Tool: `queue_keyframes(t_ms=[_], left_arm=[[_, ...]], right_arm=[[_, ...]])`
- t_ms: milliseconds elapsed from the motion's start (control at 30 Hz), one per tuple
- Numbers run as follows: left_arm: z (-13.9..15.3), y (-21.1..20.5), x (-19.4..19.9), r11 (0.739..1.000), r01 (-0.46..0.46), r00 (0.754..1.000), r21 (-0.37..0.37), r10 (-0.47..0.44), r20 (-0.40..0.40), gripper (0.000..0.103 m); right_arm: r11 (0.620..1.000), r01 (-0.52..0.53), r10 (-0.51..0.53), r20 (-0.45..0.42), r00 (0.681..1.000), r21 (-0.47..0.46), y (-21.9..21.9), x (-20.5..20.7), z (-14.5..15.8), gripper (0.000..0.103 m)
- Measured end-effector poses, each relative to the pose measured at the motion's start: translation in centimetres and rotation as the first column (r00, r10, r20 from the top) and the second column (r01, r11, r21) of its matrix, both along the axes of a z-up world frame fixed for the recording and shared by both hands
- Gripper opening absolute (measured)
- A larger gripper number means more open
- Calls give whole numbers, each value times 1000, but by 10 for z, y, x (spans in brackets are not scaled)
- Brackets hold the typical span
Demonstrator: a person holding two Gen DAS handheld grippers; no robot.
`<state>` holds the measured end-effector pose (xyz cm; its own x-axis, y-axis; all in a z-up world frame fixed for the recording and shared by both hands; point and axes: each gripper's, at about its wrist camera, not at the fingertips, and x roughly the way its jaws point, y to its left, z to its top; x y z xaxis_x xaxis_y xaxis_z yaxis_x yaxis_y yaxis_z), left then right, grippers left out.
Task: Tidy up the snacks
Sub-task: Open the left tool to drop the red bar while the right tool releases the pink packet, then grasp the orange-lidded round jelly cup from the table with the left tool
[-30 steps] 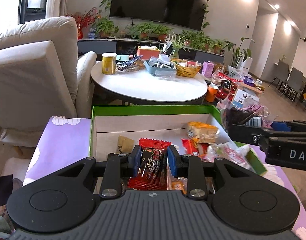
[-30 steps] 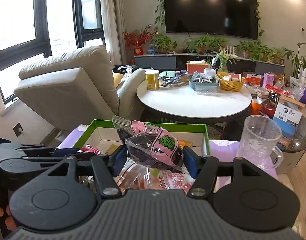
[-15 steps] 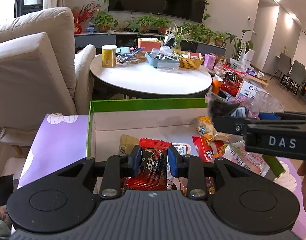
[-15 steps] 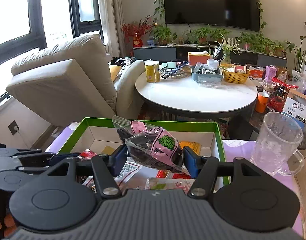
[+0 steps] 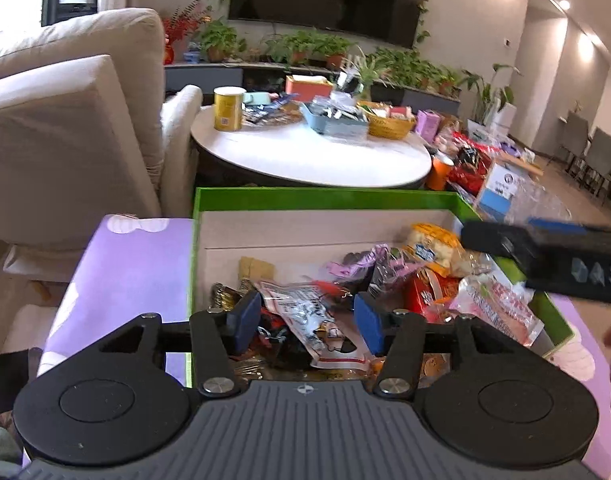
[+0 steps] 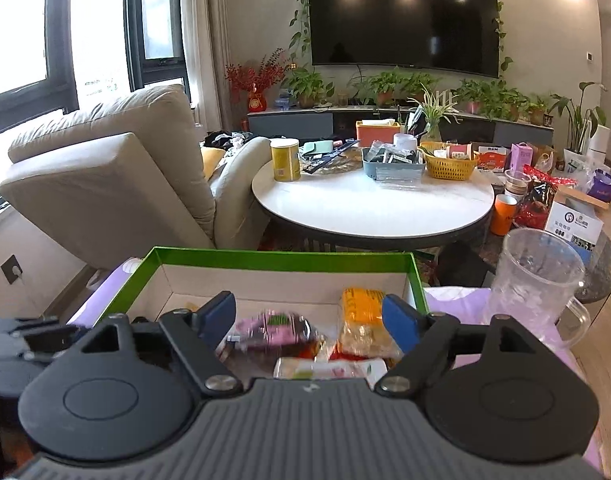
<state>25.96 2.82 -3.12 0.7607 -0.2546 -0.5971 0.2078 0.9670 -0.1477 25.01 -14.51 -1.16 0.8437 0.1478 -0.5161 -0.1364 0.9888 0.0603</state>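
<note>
A green-rimmed cardboard box [image 5: 325, 194] [image 6: 273, 255] on a purple cloth holds several snack packets. My left gripper [image 5: 307, 316] is open above the box's near part; a red and black packet [image 5: 305, 314] lies blurred among the snacks below it. My right gripper [image 6: 309, 318] is open above the box; the pink and dark watermelon packet [image 6: 275, 328] lies blurred in the box under it, next to an orange packet [image 6: 361, 304]. The right gripper also shows at the right edge of the left wrist view [image 5: 545, 256].
A clear plastic pitcher [image 6: 533, 280] stands right of the box. Behind the box is a round white table [image 6: 369, 204] with a yellow can, trays and a basket. A beige armchair [image 6: 105, 184] stands at the left. Boxes and bags crowd the right.
Both grippers opened. The left let go of the red and black packet and the right let go of the watermelon packet; both packets dropped into the box.
</note>
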Motion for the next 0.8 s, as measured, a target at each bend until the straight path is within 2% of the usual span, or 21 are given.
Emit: queue_keyframes(t_ms=[100, 233, 400, 533, 633, 800], left_arm=[[7, 8, -10, 1000, -10, 1000, -23, 10, 13, 49], [12, 11, -25, 1000, -24, 999, 3, 24, 35, 50], [16, 17, -49, 1000, -22, 999, -8, 22, 40, 50], [12, 18, -71, 999, 31, 999, 9, -32, 18, 50], [7, 14, -88, 996, 85, 996, 17, -85, 0, 50], [-10, -8, -108, 982, 182, 982, 58, -179, -54, 52]], right_arm=[[1000, -12, 12, -8, 1000, 6, -3, -11, 2, 64], [1000, -25, 25, 4, 1000, 6, -7, -27, 8, 64], [1000, -15, 15, 1, 1000, -13, -13, -45, 5, 64], [999, -34, 34, -4, 999, -12, -20, -60, 3, 64], [997, -55, 55, -1, 998, -51, -26, -70, 0, 64], [995, -39, 38, -17, 999, -89, -38, -82, -9, 64]])
